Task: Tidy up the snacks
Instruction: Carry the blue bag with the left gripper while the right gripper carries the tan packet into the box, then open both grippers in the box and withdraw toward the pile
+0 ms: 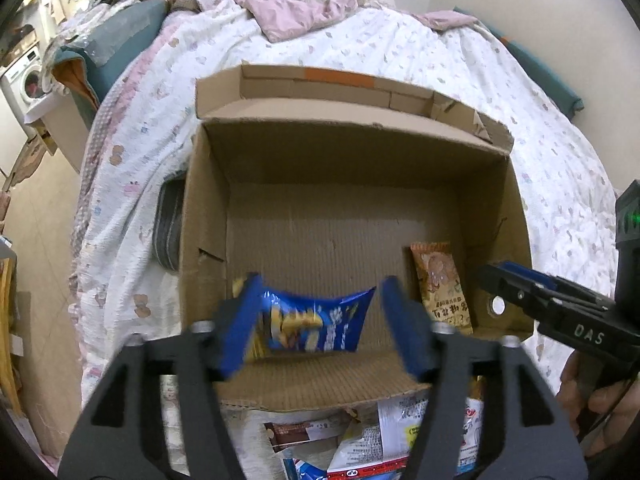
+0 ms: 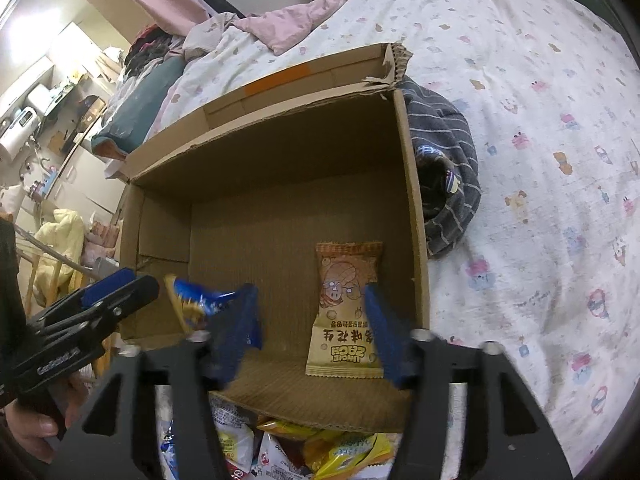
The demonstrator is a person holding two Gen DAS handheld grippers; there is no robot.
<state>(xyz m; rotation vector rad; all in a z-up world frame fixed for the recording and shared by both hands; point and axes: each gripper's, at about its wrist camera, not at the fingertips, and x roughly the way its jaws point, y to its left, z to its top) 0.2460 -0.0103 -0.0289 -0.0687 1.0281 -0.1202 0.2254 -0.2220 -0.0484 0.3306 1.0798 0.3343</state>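
An open cardboard box (image 1: 352, 184) is seen on the bed (image 1: 440, 60), filling the centre of both frames. The left hand-held gripper (image 1: 316, 320) is spread open, a blue snack packet (image 1: 316, 324) seen loose between its pads, and the right hand-held gripper (image 2: 312, 328) is likewise open around an orange peanut packet (image 2: 344, 304) lying on the box floor. More snack packets (image 2: 304, 452) are piled at the lower edge, just before the box.

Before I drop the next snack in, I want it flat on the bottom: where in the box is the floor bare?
The box floor is bare across the back and middle, from the far wall to the blue packet at front left and the orange packet by the right wall. Both grippers, left and right, crowd the front edge; the snack pile lies outside.
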